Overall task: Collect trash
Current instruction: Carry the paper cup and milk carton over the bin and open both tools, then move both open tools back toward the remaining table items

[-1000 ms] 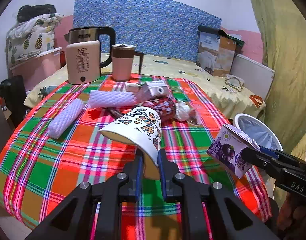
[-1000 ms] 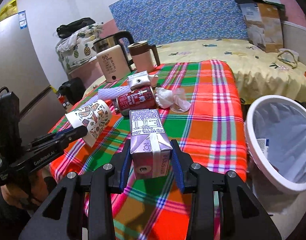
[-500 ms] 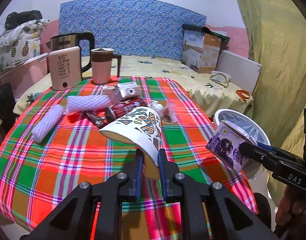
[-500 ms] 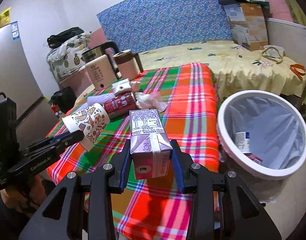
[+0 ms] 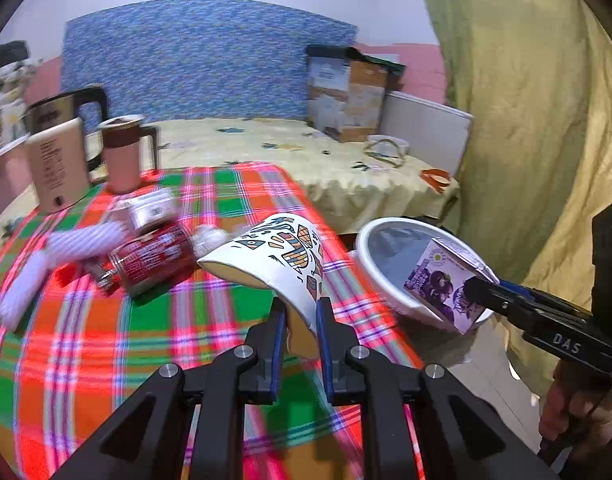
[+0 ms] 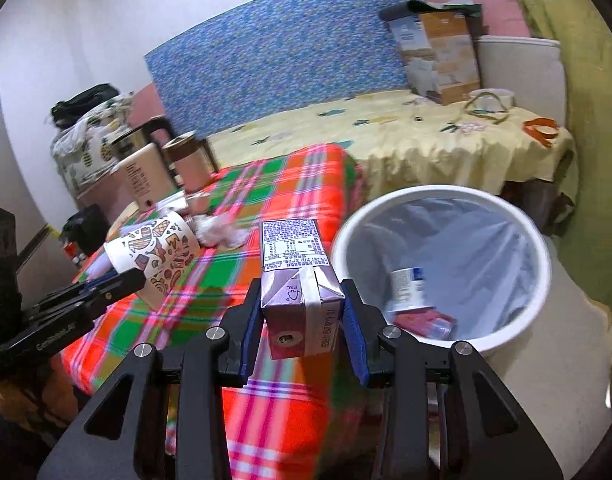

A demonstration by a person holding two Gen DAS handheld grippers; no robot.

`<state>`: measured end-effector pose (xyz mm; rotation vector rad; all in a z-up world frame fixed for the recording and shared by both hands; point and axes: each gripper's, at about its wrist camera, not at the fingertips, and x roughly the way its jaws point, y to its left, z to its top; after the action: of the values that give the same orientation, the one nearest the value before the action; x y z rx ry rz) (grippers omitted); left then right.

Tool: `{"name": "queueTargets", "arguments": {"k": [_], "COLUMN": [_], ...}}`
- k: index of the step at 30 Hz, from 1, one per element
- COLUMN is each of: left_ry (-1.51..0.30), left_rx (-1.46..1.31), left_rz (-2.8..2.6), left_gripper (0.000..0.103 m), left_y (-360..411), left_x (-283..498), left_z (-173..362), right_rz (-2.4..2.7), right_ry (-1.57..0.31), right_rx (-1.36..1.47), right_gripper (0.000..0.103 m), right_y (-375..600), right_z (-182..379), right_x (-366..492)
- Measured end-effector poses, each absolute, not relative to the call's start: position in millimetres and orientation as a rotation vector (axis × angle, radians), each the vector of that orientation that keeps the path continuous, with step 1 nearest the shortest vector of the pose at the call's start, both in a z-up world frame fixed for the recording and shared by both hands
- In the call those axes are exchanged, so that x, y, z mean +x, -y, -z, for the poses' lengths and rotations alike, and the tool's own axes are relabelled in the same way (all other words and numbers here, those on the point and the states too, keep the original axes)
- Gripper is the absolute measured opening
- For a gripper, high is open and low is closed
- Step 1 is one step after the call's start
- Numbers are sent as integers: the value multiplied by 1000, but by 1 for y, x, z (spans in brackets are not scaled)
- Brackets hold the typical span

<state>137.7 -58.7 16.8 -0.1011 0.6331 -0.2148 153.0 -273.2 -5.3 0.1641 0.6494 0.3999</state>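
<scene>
We hold the paper cup (image 5: 281,256) pinched by its wall in the left gripper (image 5: 299,320) at frame centre, the purple carton (image 6: 299,280) clamped in the right gripper (image 6: 301,320) left of the bin (image 6: 542,280) – releasing early drops both onto the floor – short of its rim

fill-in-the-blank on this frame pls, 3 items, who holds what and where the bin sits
1. The left tool is shut on the patterned paper ____.
2. The right tool is shut on a purple drink ____.
3. The white bin stands on the floor beside the table with the plaid cloth, and it is lined with a plastic ____.

Missing words: cup; carton; bag
</scene>
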Motion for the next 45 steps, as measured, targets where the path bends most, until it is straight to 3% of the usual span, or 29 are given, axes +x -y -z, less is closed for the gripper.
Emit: {"name": "queueTargets", "arguments": {"k": [23,42,45], "left_ry": [-688,-751,-743], "left_rx": [-18,-62,-69], "left_rz": [458,503,508], "left_gripper": [15,21,26], "left_y": [165,173,170], "left_x": [201,224,222], "left_z": [0,14,12], "right_rz": [-157,-140,-136], "right_ry": [-692,-749,-738], "right_rx": [203,199,204], "right_gripper": [39,40,47], "right_y": [331,336,337], "right_z": [23,31,29], "right_x": [172,186,185]}}
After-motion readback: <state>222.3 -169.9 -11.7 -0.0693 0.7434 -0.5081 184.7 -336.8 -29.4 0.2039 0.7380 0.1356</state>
